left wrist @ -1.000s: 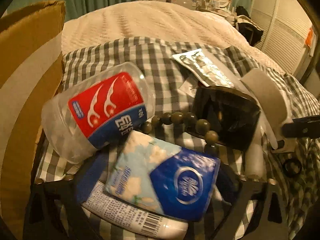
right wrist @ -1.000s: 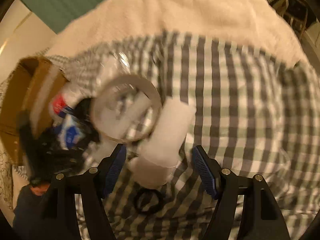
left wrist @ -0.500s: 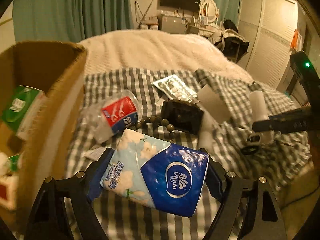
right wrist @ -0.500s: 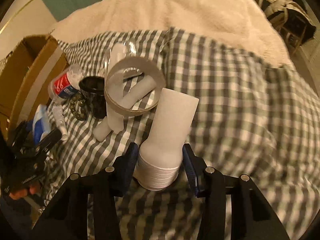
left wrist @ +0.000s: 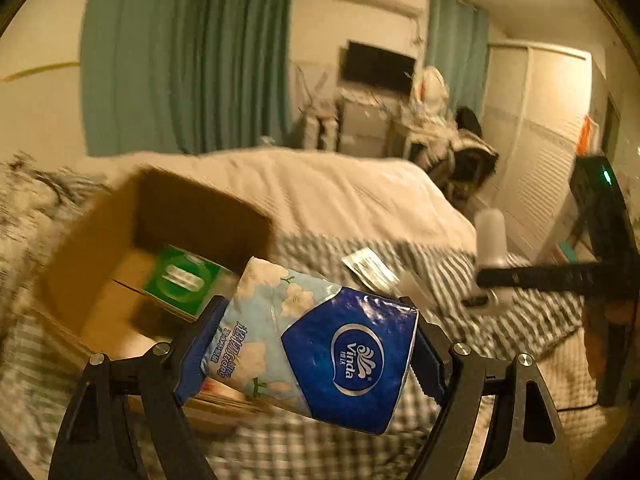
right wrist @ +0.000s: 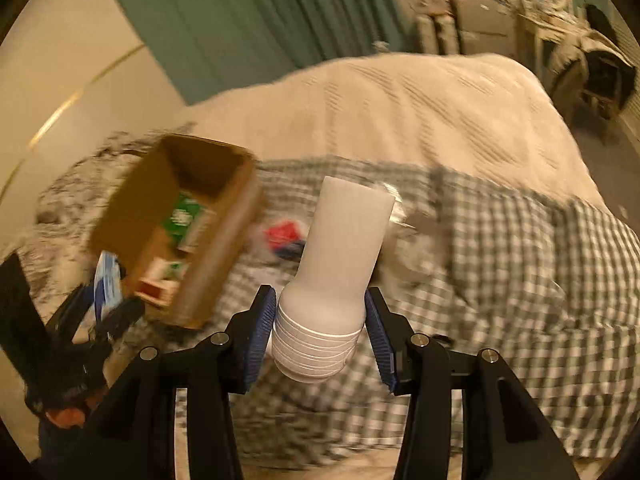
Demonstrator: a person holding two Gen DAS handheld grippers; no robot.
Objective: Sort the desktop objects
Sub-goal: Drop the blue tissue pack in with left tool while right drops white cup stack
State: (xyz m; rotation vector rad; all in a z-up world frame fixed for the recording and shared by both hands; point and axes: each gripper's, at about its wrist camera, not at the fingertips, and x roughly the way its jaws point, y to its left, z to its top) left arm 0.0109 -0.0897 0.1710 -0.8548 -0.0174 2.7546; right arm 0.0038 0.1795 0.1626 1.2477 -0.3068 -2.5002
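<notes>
Currently my left gripper is clamped on a soft plastic tissue pack, its blue pads pressing both ends. I can read "Vinda" in a white oval on the dark blue half; the pale half carries a floral print and a line of Chinese characters too small for me to make out. I hold the pack in the air just near of the open cardboard box, at the box's right side. Inside the box lies a green carton with a white label, blurred and unreadable.

My right gripper is closed on a stack of white paper cups, the ribbed blue pads bearing on the nested rims at the near end; the smooth tapered body points away from me. I hold it above the grey-and-white checked cloth, right of the box. From the right wrist view, a clear container with a red and blue label lies on the cloth between box and cups, its print blurred. A flat silvery sachet lies further right on the cloth. A cream quilted bedspread covers the far part of the bed.
</notes>
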